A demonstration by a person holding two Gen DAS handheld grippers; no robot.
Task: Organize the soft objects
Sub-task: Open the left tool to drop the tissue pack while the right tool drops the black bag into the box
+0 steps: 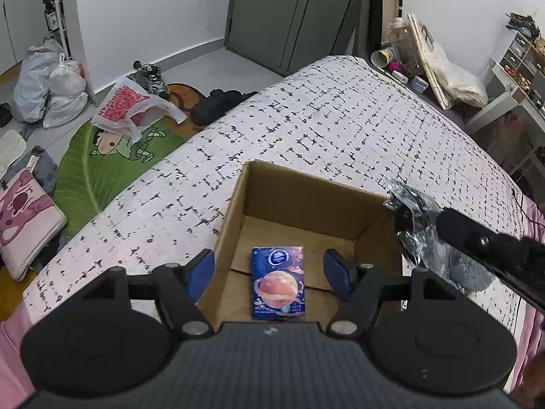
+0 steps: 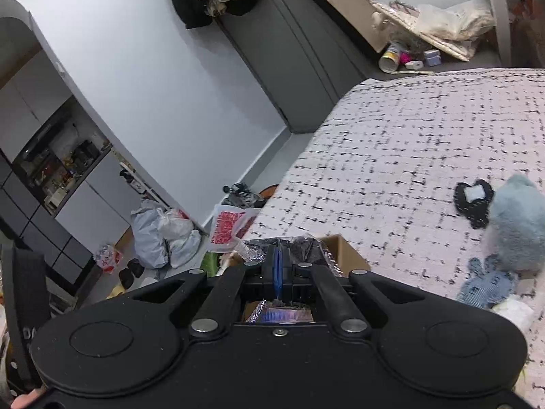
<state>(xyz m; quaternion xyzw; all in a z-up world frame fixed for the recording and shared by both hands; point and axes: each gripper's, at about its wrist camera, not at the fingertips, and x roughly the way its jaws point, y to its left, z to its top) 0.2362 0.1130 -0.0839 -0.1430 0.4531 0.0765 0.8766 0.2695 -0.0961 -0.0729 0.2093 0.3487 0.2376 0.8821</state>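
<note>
With one tissue pack (image 1: 278,281) lying in the cardboard box (image 1: 235,204) on the bed (image 1: 340,119), the left gripper (image 1: 269,271) is hovering with fingers apart while the right gripper (image 2: 278,269), clamped on a crinkly dark packet (image 1: 410,218), is nearing the box's right edge, leaving the blue plush toys (image 2: 514,225) waiting by the bed's right edge.

Your left wrist camera looks steeply down, close above the cardboard box (image 1: 306,225) on the bed (image 1: 306,119). Your right wrist view sits tilted, facing the wall. Both share box and bed.

Open-topped cardboard box (image 1: 238,201) with only a tissue pack (image 1: 277,281) lying on its floor; crinkled plastic packet (image 1: 410,218) crowding the right wall from above.
</note>
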